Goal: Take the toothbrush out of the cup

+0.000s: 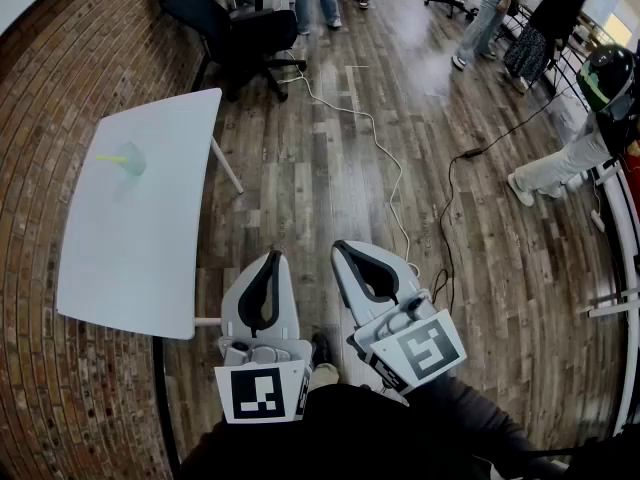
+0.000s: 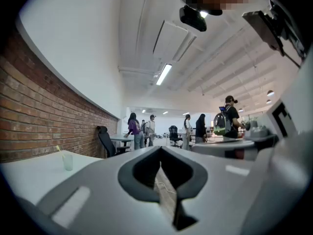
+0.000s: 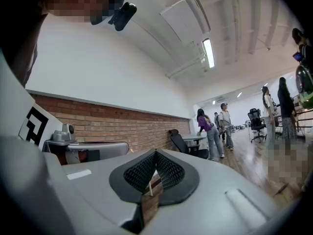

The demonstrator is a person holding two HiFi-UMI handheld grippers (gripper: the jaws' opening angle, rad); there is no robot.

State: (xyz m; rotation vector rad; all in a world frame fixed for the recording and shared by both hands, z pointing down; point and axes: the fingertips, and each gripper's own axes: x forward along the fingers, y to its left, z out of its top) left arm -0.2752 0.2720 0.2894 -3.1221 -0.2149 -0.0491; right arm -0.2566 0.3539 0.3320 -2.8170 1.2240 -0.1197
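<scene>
Table point(image 1: 140, 248), left of the person: white top, bare apart from one item. A pale green cup point(image 1: 132, 160) stands near its far edge, toward the far left corner; the toothbrush point(image 1: 112, 158) sits inside, leaning, its yellow-green end sticking out past the rim to the left. The left gripper view confirms the cup point(image 2: 67, 161) upright on the table point(image 2: 29, 175) with the toothbrush point(image 2: 58, 149) slanting out of it.

Left gripper point(image 1: 271, 257): held low and level close to the body, beyond the table's near right corner and well apart from the cup; in its own view the left gripper point(image 2: 160, 149) has its jaws closed tip to tip with nothing between them.

Right gripper point(image 1: 345, 247): just beside the left one, over the wooden floor point(image 1: 330, 168); its own view shows the right gripper point(image 3: 155, 152) fully closed and empty.

Assessment: the task is at its outset; no reach toward the cup is under way and the toothbrush is untouched.

Next move, as judged: carry one gripper over to the table's far edge; open its jaws; close them on the exposed end of the toothbrush; draw it out along its lean. The cup looks light and may tip or drag; steadying it with the other gripper seems prudent.
</scene>
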